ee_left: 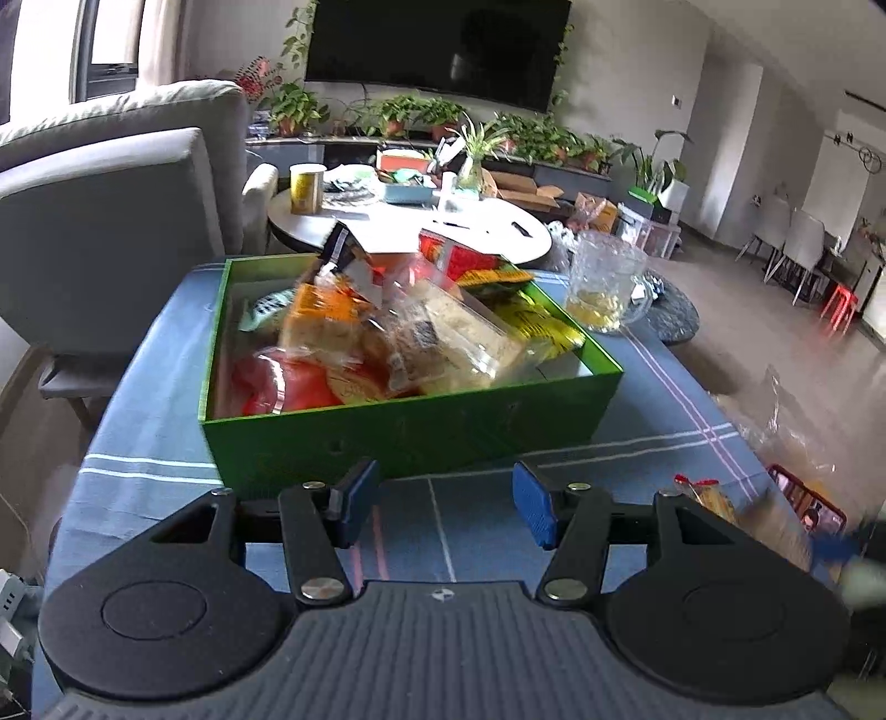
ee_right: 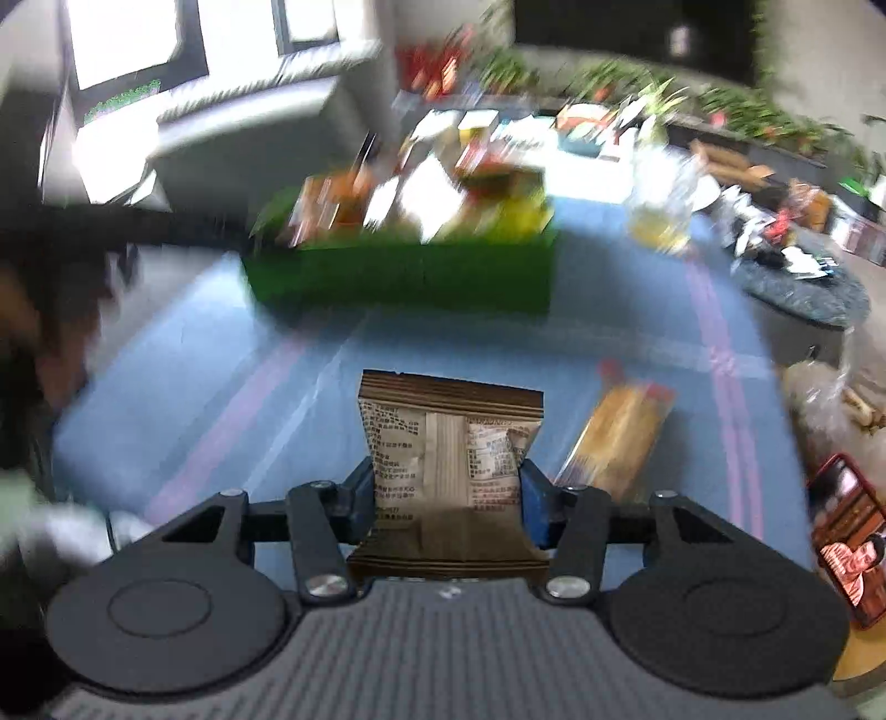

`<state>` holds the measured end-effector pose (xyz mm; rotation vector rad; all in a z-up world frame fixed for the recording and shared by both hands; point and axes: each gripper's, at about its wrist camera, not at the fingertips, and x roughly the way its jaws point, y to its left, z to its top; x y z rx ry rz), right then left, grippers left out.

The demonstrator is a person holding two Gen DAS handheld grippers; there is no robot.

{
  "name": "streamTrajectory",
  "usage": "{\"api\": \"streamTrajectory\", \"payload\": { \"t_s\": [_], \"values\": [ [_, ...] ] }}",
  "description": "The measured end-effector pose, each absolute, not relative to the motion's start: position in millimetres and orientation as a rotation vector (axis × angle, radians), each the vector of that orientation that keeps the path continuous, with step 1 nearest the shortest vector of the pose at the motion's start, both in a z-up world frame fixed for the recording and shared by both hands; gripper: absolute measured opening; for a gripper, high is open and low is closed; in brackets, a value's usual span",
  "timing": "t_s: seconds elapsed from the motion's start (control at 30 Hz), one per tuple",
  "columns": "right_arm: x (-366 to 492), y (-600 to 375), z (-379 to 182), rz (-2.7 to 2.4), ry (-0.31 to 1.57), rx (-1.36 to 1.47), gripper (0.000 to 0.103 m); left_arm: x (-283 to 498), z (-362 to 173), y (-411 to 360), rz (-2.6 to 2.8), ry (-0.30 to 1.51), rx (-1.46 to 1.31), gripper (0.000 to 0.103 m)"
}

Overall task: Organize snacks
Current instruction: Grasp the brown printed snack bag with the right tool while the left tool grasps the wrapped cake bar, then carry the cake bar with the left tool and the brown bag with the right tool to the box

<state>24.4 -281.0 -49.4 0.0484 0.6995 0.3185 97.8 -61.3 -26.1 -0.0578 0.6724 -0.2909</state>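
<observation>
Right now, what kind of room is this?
Most likely a home living room: a wall-mounted television over a row of potted plants, a grey sofa, and a round coffee table.

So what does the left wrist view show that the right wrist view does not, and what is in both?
Only the left wrist view shows the left gripper, open with nothing between its blue pads, and the wall-mounted television.

Only the right wrist view shows the right gripper shut on a brown snack packet.

Both show the green box heaped with snacks, the glass mug, the long orange-wrapped snack lying on the blue tablecloth, and a phone at the table's right edge.
</observation>
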Motion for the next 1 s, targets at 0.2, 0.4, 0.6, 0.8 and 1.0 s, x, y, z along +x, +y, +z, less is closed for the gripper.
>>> {"api": "streamTrajectory", "payload": {
  "t_s": [0.2,0.4,0.6,0.8,1.0],
  "values": [
    [69.2,-306.6,-9.6,0.228,0.587,0.103,0.068,95.8,-42.7,-102.2,-0.379,0.734,-0.013,0.055],
    [98.0,-316.0,13.3,0.227,0.522,0.128,0.068,85.1,-55.6,-163.7,-0.544,0.765,0.021,0.056],
    [95.4,-332.5,-3.3,0.264,0.534,0.170,0.068,93.4,-64.7,-215.6,-0.642,0.758,0.061,0.056],
    [102.0,-350.7,-14.1,0.234,0.566,0.224,0.068,102.0,-73.3,-243.3,-0.666,0.801,0.089,0.061],
    [107.1,-352.8,-18.6,0.244,0.573,0.245,0.068,108.2,-85.2,-244.3,-0.613,0.859,0.111,0.060]
  ]
}}
